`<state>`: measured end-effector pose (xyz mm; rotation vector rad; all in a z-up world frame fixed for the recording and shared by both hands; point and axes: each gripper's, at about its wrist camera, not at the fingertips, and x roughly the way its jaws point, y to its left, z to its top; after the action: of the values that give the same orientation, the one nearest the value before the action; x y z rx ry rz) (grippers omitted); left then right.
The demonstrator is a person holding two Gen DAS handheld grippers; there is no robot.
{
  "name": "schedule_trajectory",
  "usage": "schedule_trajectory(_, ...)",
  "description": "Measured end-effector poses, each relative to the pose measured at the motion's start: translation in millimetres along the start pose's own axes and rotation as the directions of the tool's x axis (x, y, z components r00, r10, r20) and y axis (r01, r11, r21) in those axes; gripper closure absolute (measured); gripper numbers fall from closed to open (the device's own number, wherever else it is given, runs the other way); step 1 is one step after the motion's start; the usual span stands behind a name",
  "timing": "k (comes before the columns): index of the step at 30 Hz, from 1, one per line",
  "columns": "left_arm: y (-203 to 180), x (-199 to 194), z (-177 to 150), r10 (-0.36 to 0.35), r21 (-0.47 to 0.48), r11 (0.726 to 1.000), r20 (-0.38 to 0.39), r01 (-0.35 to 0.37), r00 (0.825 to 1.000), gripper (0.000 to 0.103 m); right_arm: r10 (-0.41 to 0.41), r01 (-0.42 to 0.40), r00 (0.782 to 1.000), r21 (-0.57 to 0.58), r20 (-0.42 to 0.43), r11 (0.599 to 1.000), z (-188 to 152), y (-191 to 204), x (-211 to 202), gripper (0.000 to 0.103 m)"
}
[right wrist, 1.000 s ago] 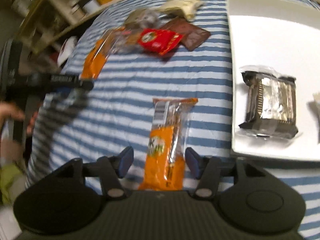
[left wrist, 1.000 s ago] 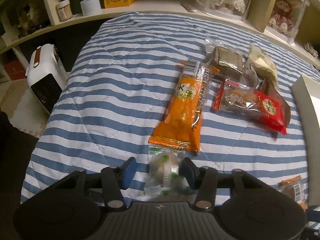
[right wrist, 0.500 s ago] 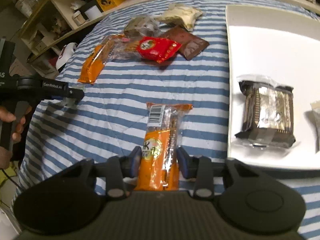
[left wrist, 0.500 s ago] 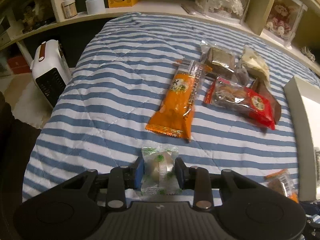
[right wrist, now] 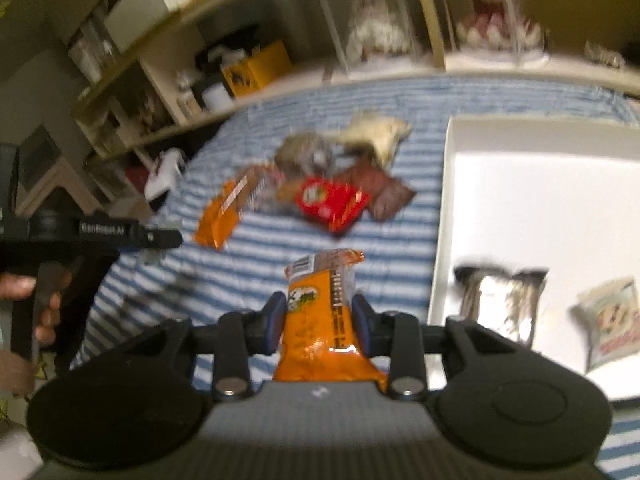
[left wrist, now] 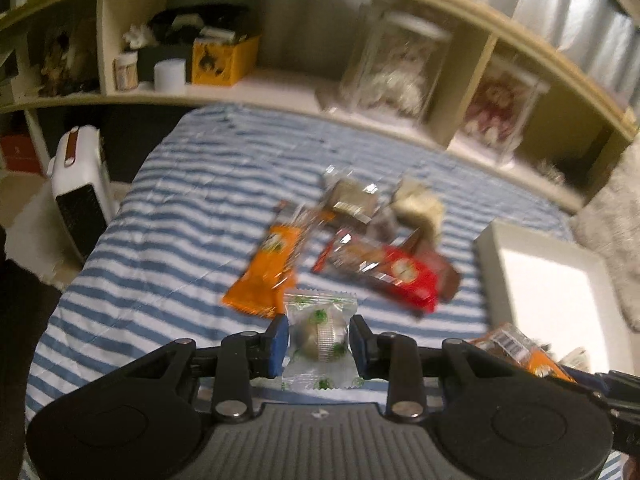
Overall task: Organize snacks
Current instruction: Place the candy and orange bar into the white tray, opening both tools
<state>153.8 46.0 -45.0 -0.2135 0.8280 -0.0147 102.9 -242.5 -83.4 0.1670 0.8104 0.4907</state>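
My left gripper point(left wrist: 319, 338) is shut on a small clear candy packet with green print point(left wrist: 320, 330) and holds it lifted above the striped bed. My right gripper point(right wrist: 320, 320) is shut on an orange snack bar point(right wrist: 320, 312), also lifted. The white tray point(right wrist: 532, 200) lies at the right and holds a silver-wrapped snack point(right wrist: 500, 304) and a pale packet point(right wrist: 612, 320). On the bed lie an orange packet point(left wrist: 272, 264), a red packet point(left wrist: 384, 272), a brown packet point(right wrist: 384, 194) and other wrapped snacks point(left wrist: 352, 196).
A blue-and-white striped quilt point(left wrist: 180, 216) covers the bed. Cream shelves point(left wrist: 280, 88) with boxes and jars run behind it. A white heater point(left wrist: 78, 200) stands on the floor at the left. The left gripper point(right wrist: 132, 236) and hand show in the right wrist view.
Both grippers closed on their snacks and lifted them off the quilt. Both views tilted up toward the shelves and are blurred by motion.
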Motion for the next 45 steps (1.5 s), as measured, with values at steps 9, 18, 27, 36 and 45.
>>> schedule_trajectory(9, -28, -27, 9, -0.067, -0.002, 0.998, 0.102, 0.068, 0.992, 0.068, -0.018, 0.019, 0.986, -0.005, 0.165, 1.0, 27, -11, -45, 0.062)
schedule_trajectory(18, -73, -31, 15, -0.131, 0.04, 0.991, 0.116, 0.127, 0.985, 0.068, -0.11, 0.107, 0.958, 0.028, 0.266, 0.994, 41, -48, -85, 0.062)
schedule_trajectory(27, -139, -21, 8, -0.206, 0.087, 0.976, 0.079, 0.199, 0.975, 0.068, -0.228, 0.213, 0.925, 0.081, 0.305, 0.974, 33, -103, -133, 0.062)
schedule_trajectory(36, -215, 4, -12, -0.261, 0.144, 0.955, 0.002, 0.258, 0.965, 0.068, -0.326, 0.287, 0.899, 0.171, 0.293, 0.943, 11, -166, -161, 0.062)
schedule_trajectory(45, -264, 47, -35, -0.284, 0.137, 0.945, -0.113, 0.298, 0.952, 0.068, -0.362, 0.309, 0.897, 0.226, 0.254, 0.924, -15, -218, -170, 0.062)
